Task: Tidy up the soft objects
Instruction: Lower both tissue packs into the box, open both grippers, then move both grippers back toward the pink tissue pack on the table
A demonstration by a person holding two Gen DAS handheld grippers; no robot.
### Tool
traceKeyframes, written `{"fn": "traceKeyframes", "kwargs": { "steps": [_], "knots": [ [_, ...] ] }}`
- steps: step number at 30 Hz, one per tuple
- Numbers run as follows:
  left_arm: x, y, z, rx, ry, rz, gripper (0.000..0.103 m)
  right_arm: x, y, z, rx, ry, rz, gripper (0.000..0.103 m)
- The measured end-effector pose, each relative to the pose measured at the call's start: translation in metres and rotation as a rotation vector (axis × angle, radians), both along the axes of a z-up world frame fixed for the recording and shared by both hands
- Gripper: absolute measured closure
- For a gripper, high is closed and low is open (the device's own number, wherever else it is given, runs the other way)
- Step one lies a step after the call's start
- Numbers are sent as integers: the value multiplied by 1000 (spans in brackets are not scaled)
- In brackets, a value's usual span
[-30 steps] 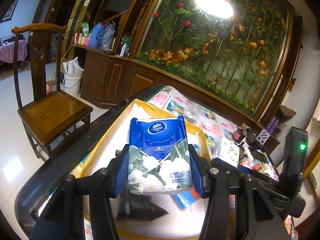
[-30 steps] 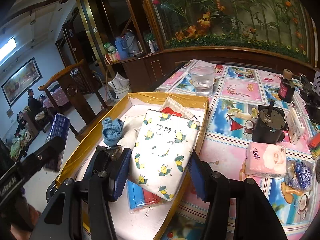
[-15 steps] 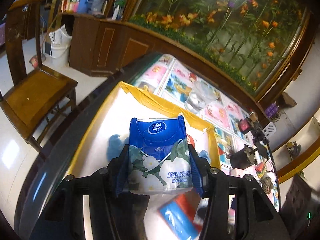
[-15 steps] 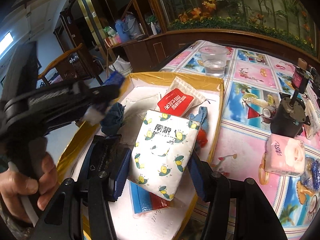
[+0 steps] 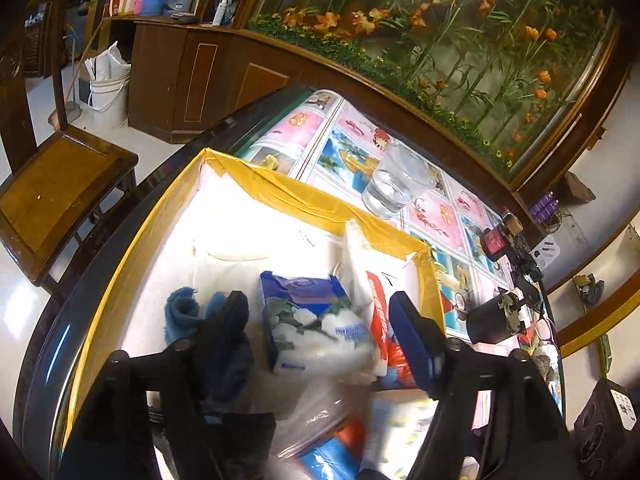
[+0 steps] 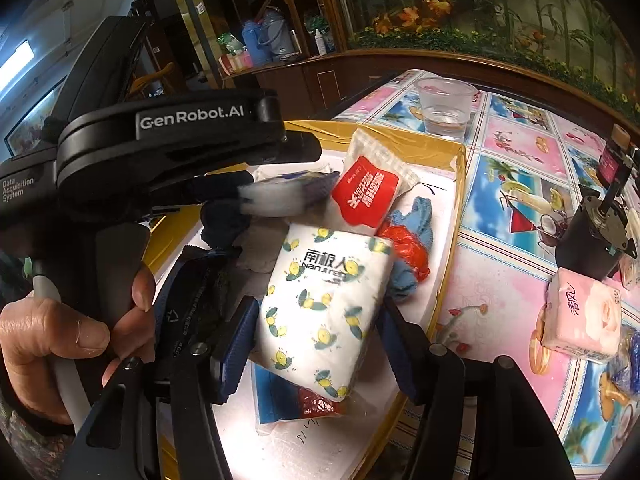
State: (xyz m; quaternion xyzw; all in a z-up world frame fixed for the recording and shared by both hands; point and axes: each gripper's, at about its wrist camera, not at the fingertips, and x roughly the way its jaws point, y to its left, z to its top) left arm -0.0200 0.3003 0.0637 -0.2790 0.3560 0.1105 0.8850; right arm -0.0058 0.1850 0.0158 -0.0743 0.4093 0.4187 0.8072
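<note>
Tissue packs: four (image 6: 320, 312). Tray: one (image 5: 280, 192). Cup: one (image 6: 446, 106).

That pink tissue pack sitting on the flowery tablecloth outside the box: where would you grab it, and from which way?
Probably across the two long sides of the pink soft-plastic tissue pack, coming down from above. It lies flat on the tablecloth, its top face free, and its short width looks narrow enough for open jaws. The dark motor stands close behind it.
</note>
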Motion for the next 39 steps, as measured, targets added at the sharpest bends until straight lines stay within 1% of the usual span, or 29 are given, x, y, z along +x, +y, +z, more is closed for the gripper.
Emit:
{"fn": "traceKeyframes", "kwargs": {
  "steps": [2,6,12,16,20,26,33,39],
  "knots": [
    [-2,-1,1,-6,-3,-2,30,0,-2,1,10,5,1,36],
    [-15,-3,7,-28,-26,0,30,1,-8,7,37,0,1,30],
    [-44,-16,17,-27,-83,1,30,2,-28,19,95,-7,0,30],
    [-65,-24,23,-17,-121,10,29,8,-43,20,121,14,-21,30],
    [-77,-35,24,-12,-141,12,27,15,-60,21,141,32,-44,30],
    [-79,-58,18,-22,-142,-17,26,17,-83,26,167,23,-76,30],
    [-71,-82,18,-19,-133,-56,26,26,-110,31,197,18,-118,30],
    [-62,-104,20,-15,-119,-95,25,34,-142,37,225,4,-173,30]
  ]
}}
